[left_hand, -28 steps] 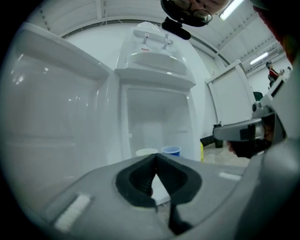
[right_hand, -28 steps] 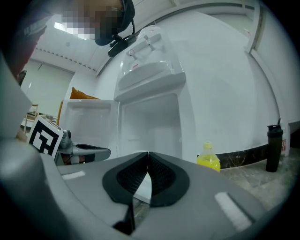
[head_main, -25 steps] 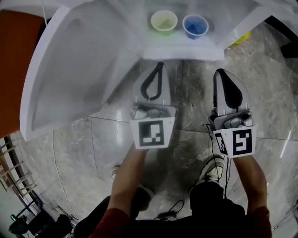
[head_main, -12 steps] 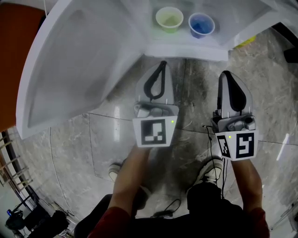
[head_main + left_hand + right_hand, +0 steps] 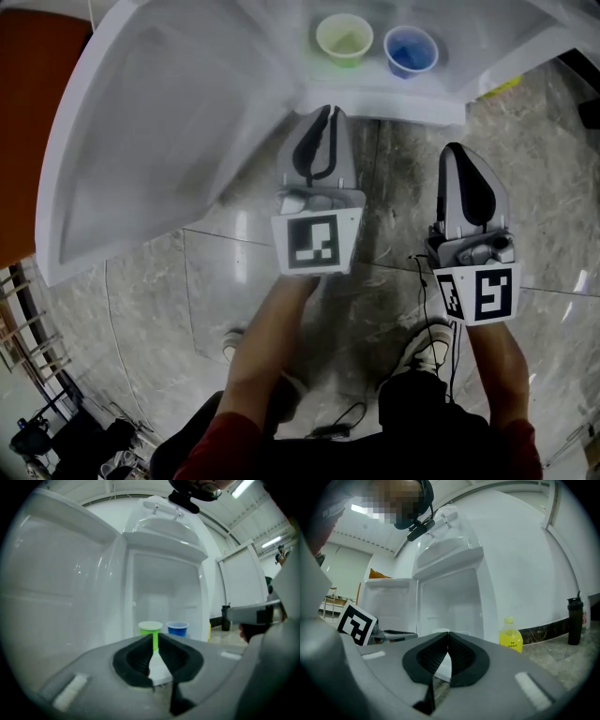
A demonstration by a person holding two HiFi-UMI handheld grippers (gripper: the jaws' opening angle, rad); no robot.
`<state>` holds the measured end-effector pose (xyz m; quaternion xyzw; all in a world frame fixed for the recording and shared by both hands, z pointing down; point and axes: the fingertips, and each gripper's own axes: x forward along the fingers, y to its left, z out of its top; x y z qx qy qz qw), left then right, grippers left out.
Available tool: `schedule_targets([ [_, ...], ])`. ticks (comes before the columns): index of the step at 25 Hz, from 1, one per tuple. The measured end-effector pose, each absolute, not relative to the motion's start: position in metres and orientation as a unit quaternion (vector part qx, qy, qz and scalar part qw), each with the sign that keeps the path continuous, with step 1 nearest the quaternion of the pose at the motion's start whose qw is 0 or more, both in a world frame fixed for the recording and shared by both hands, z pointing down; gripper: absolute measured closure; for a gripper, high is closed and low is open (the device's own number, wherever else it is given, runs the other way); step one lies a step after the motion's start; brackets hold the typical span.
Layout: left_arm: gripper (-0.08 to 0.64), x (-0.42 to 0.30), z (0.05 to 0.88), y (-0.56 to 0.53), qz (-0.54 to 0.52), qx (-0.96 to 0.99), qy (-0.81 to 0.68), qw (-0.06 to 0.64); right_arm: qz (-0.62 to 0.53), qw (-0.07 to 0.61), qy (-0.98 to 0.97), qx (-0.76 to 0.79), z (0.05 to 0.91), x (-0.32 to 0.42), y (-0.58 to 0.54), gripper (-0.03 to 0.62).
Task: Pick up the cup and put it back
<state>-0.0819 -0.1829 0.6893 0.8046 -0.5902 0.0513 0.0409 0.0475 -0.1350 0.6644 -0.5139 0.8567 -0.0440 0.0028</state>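
A green cup (image 5: 344, 39) and a blue cup (image 5: 410, 50) stand side by side on the bottom shelf of an open white fridge. My left gripper (image 5: 323, 114) is low in front of the shelf edge, short of the green cup (image 5: 150, 627). Its jaws are opening, a narrow slit shows between them, and nothing is in it. The blue cup (image 5: 177, 629) sits just right of that line. My right gripper (image 5: 457, 152) hangs further back over the floor, shut and empty, with its tips meeting (image 5: 448, 634).
The fridge door (image 5: 159, 131) stands swung open at the left. The white shelf lip (image 5: 375, 101) lies between the grippers and the cups. A yellow bottle (image 5: 510, 632) and a black bottle (image 5: 575, 620) stand on the marble floor by the wall at the right.
My left gripper has moved forward toward the fridge shelf and its tips have parted slightly. The right gripper has barely moved.
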Motion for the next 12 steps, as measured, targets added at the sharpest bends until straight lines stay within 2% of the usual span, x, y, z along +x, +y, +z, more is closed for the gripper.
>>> schedule_targets([
  [12, 0.388, -0.07, 0.717, -0.235, 0.076, 0.806, -0.583, 0.067, -0.066, 0.001, 0.848, -0.527, 0.685, 0.058, -0.152, 0.592],
])
